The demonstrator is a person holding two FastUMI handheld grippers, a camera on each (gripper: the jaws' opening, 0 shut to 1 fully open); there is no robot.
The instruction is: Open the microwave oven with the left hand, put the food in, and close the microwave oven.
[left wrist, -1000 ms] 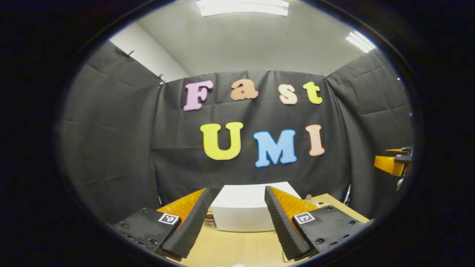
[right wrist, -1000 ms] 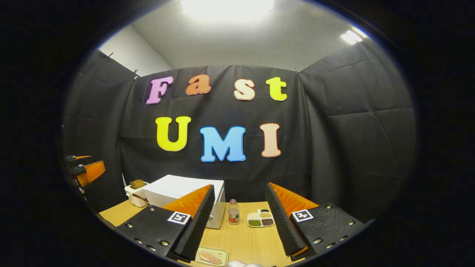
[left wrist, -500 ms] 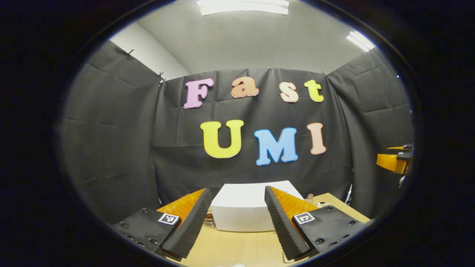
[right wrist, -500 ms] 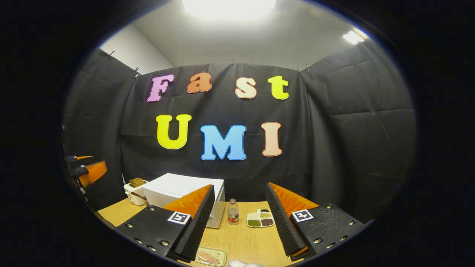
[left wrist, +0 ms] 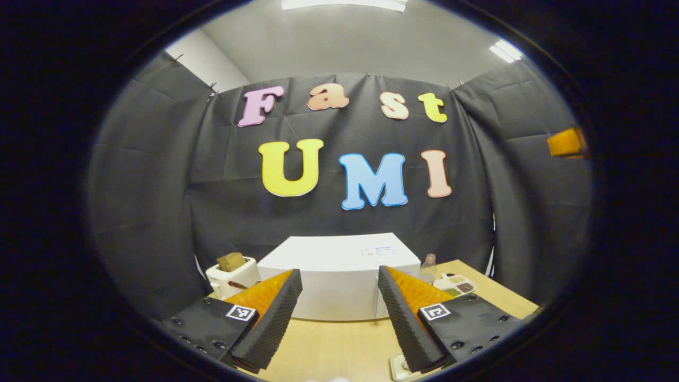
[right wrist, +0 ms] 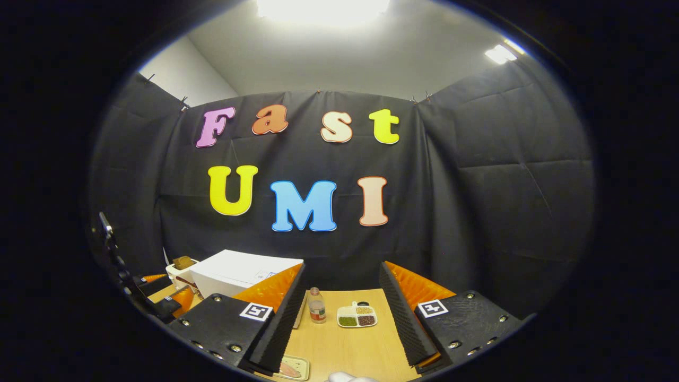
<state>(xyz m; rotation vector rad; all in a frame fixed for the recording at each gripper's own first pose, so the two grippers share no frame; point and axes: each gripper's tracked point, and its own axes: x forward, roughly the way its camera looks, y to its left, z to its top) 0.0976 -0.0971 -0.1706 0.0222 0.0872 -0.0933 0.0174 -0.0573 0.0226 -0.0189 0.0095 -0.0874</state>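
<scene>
Black cloth hangs all around a light wooden table (left wrist: 339,345). From left to right in the left gripper view, a white toaster (left wrist: 232,271) with bread in it stands at the far left. Next to it is the big white microwave oven (left wrist: 339,276), then a small bottle (left wrist: 427,265), then a little snack tray (left wrist: 455,284).

The left gripper (left wrist: 339,313) is up in the air in front of the microwave oven, not touching it. Its fingers are wide apart with nothing between them. The right gripper (right wrist: 339,313) is the same, apart and empty, out over the table.

The food (right wrist: 289,369) lies on a small plate at the near edge of the table, just under the right gripper. It is cut off, so I cannot tell what kind it is.

Nothing looks done yet. I think opening the door comes first, then the food goes in, then the door gets closed. The door and handle are too hard to make out.
</scene>
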